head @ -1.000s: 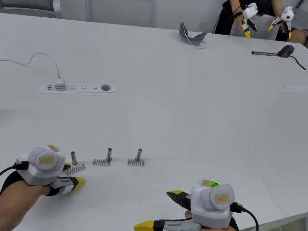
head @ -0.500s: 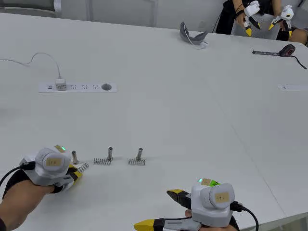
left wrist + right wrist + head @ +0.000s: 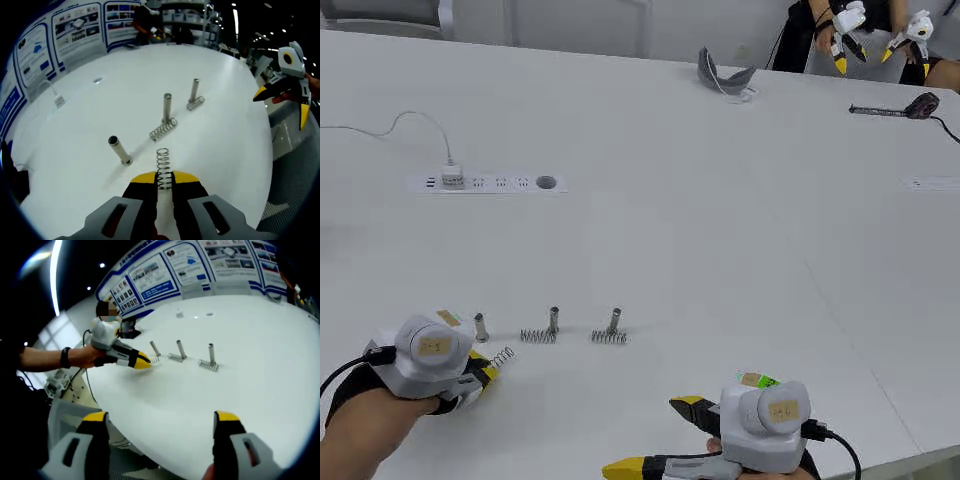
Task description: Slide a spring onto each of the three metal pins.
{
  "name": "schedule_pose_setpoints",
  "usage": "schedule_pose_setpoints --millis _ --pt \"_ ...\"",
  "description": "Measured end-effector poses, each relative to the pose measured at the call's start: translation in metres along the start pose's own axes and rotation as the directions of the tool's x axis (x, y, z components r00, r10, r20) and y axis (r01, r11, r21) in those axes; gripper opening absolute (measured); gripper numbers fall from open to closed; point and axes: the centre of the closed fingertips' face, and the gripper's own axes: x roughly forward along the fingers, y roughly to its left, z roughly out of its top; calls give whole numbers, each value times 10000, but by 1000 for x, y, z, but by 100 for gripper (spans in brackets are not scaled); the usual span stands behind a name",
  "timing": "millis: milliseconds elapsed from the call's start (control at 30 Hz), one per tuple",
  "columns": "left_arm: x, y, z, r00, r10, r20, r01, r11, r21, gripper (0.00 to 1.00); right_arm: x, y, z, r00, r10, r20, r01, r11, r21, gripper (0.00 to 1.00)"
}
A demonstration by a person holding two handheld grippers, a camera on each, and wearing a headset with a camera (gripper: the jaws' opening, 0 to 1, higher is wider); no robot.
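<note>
On the big white table [image 3: 700, 200], the right gripper [image 3: 160, 417] has its jaws wide apart and holds nothing. The left gripper [image 3: 164, 177] pinches the first spring [image 3: 162, 157], just beside the left pin [image 3: 120, 150]. A second spring [image 3: 536, 336] lies at the foot of the middle pin [image 3: 553, 319], and a third spring [image 3: 608, 338] by the right pin [image 3: 614, 320].

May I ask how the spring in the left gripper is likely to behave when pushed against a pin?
The spring is an open coil of thin wire, so probably light and bendy. Gripped at one end by the left gripper, its free end may buckle sideways. The nearest pin stands on a small base and might tip.
</note>
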Motion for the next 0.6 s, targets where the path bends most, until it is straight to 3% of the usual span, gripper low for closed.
schedule_pose_setpoints --millis 333,600 --pt "-20 -11 6 9992 -148 364 144 9998 137 10 3 4 4 9998 181 65 -181 9998 80 86" --pt "-33 -11 3 9991 -31 421 13 9991 418 10 6 7 8 9993 331 146 -333 9994 123 84"
